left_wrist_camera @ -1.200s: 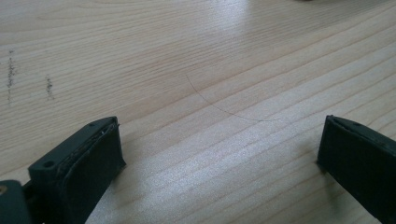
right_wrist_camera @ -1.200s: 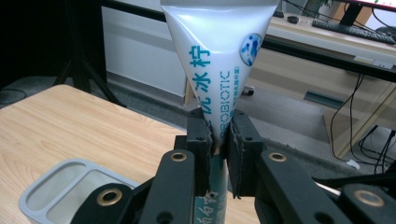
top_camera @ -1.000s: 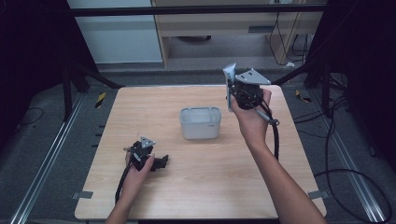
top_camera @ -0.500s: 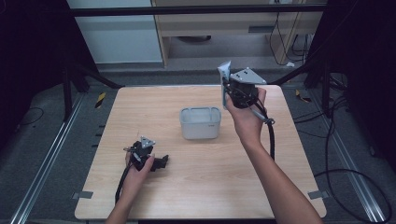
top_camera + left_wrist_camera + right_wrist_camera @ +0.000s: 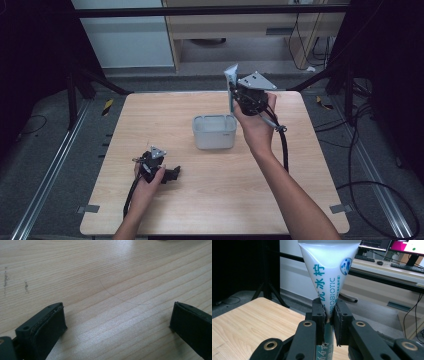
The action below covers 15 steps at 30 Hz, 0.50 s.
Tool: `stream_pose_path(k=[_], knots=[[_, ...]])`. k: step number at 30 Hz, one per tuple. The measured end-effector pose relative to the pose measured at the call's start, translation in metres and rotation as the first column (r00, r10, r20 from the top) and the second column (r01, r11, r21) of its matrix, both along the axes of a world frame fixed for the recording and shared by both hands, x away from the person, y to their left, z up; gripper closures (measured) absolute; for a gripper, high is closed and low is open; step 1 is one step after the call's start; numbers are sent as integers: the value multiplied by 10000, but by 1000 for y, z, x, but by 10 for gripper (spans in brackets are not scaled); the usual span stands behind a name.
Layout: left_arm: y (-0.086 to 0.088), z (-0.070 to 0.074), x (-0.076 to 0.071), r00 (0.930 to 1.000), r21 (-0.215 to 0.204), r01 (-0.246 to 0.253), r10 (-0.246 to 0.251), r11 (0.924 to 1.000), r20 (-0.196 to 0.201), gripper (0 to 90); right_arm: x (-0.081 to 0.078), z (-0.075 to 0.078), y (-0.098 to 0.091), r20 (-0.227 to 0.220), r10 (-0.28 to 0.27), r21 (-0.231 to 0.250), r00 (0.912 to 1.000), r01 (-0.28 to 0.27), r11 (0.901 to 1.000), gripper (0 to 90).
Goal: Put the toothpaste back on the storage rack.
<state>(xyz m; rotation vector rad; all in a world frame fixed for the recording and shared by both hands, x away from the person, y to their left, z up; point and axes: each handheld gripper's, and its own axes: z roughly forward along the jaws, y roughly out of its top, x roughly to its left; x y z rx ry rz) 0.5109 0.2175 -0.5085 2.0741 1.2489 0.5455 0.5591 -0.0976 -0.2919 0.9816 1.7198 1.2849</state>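
Observation:
A white toothpaste tube (image 5: pixel 329 270) with teal lettering stands upright, flat crimped end up, pinched between the pads of my right gripper (image 5: pixel 329 312). In the high view the right gripper (image 5: pixel 234 97) holds the tube (image 5: pixel 230 75) in the air just behind the right rear corner of a small grey open bin (image 5: pixel 214 118). My left gripper (image 5: pixel 172 175) rests on the wooden table (image 5: pixel 300 175) near its front left, pointing right. In the left gripper view its fingers (image 5: pixel 47 325) stand wide apart over bare wood, with nothing between them.
The bin stands at the table's middle and looks empty inside. A cable hangs from the right gripper along the forearm. Black frame bars and a desk lie beyond the far edge.
The right gripper with the tube has drifted slightly left, closer to the bin. The left gripper has stayed put.

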Motion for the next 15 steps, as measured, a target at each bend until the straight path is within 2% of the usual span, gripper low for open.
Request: stream_pose_path(k=[15], knots=[[0, 0, 0, 10000, -5, -6, 6, 10000, 4, 0, 2, -3, 15, -72, 390, 184, 9992, -389, 9991, 805]])
